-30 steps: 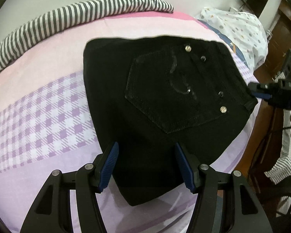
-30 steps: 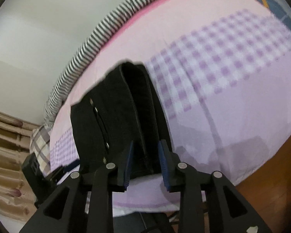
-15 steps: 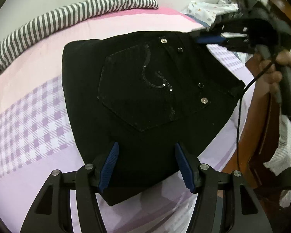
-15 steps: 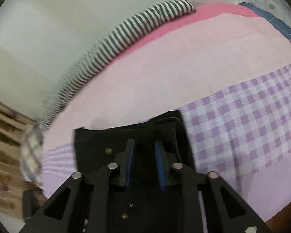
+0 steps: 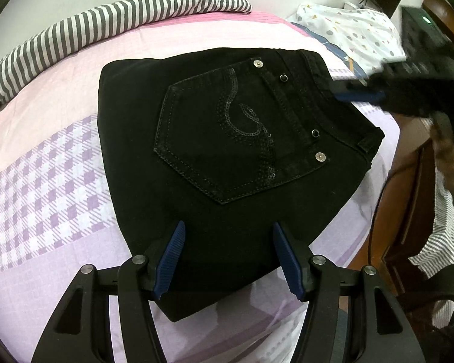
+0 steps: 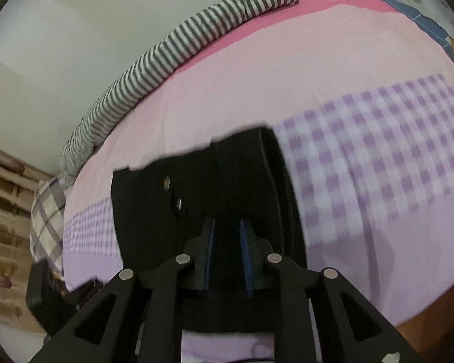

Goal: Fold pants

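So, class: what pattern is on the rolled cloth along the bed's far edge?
Grey and white stripes on the rolled cloth; clearest in the left wrist view.

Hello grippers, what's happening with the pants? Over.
Left gripper open over folded black denim pants. Right gripper nearly shut at waistband. Nothing blocking.

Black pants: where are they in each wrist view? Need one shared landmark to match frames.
Left wrist view: the folded black pants fill the centre, back pocket up, near edge between the left gripper fingers.
Right wrist view: the pants sit lower centre, seen edge-on, just beyond the right gripper.
Shared landmark: the striped bolster along the wall.
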Available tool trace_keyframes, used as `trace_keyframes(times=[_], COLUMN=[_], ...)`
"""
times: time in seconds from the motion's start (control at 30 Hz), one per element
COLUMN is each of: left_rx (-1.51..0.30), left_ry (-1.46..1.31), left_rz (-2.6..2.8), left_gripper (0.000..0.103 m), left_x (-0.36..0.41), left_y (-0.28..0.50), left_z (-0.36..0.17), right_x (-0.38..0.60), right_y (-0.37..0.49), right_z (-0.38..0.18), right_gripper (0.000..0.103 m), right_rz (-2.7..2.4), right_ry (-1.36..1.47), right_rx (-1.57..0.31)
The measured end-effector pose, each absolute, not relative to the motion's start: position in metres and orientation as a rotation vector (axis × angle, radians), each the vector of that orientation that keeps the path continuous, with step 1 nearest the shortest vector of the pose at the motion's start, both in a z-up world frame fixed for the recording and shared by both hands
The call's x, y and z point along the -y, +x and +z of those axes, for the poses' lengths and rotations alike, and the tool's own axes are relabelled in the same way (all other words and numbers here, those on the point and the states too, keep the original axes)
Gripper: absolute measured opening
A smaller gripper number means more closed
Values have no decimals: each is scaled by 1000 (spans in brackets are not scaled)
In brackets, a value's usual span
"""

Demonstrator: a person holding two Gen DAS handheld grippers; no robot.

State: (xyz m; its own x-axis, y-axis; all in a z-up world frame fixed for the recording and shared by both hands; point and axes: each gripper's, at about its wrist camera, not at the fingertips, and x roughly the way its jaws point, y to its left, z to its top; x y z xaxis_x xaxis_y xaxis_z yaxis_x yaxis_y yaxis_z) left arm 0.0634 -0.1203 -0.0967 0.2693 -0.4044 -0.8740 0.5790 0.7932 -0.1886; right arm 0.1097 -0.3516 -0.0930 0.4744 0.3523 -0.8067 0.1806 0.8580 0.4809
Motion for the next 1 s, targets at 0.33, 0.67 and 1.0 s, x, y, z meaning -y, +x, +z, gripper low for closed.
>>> trace_keyframes(times=[0.33,0.67,1.0], left_rx=[-1112,-1107,-1083], left_ry=[185,190,61], left_rz=[-652,-638,-603], left_gripper=[61,61,66], left_x=[121,120,90], left_y=[53,44,54], left_z=[-95,-93,-76], right_x=[344,345,355], right_y=[52,51,44], right_z=[-104,-109,-110], right_gripper=[16,14,23], right_rz=[120,120,189], right_ry=[602,612,688], right_rx=[-1080,-1073,-1056])
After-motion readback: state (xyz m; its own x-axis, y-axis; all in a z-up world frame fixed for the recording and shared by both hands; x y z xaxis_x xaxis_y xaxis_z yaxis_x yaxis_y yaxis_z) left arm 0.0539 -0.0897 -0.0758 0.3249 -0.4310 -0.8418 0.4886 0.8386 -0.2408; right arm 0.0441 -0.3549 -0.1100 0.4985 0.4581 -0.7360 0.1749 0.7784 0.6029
